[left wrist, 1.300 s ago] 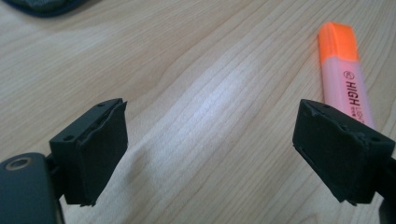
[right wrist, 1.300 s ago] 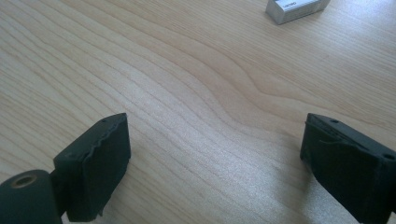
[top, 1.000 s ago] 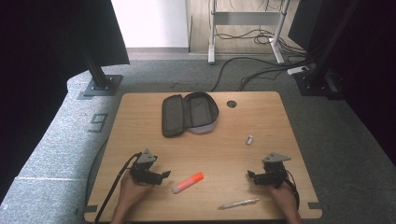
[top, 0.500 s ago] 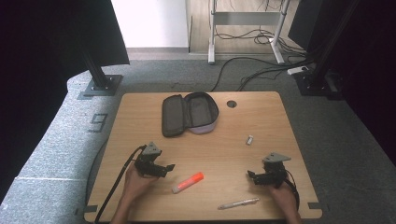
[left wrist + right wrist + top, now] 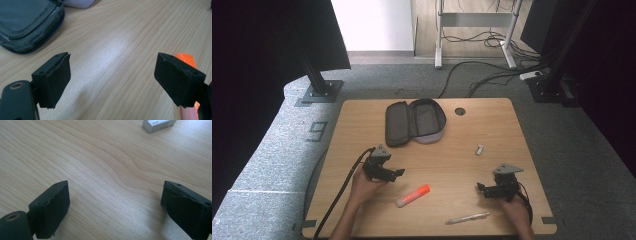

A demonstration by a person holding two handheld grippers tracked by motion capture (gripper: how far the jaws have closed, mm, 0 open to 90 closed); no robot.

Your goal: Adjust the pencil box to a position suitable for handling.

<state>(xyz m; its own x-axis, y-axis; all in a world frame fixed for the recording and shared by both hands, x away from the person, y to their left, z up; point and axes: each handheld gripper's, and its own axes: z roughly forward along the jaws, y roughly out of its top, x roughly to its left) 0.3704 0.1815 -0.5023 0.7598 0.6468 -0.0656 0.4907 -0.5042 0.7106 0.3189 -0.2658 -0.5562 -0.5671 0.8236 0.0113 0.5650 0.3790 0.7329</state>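
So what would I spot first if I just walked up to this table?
Probably the bright orange marker lying near the front of the wooden table, just right of the left gripper, whose jaws stand open. Next, the open grey pencil case at the back, and the right gripper, open too, above a silver pen.

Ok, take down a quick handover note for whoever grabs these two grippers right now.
Left gripper: open, empty, low over the table, beside the orange marker.
Right gripper: open, empty, over bare wood.
The pouch lies unzipped at the back. The silver pen lies at the front edge, the small silver block beyond the right gripper.
Done: nothing picked up.
Left: probably grasp the marker and go on from there.
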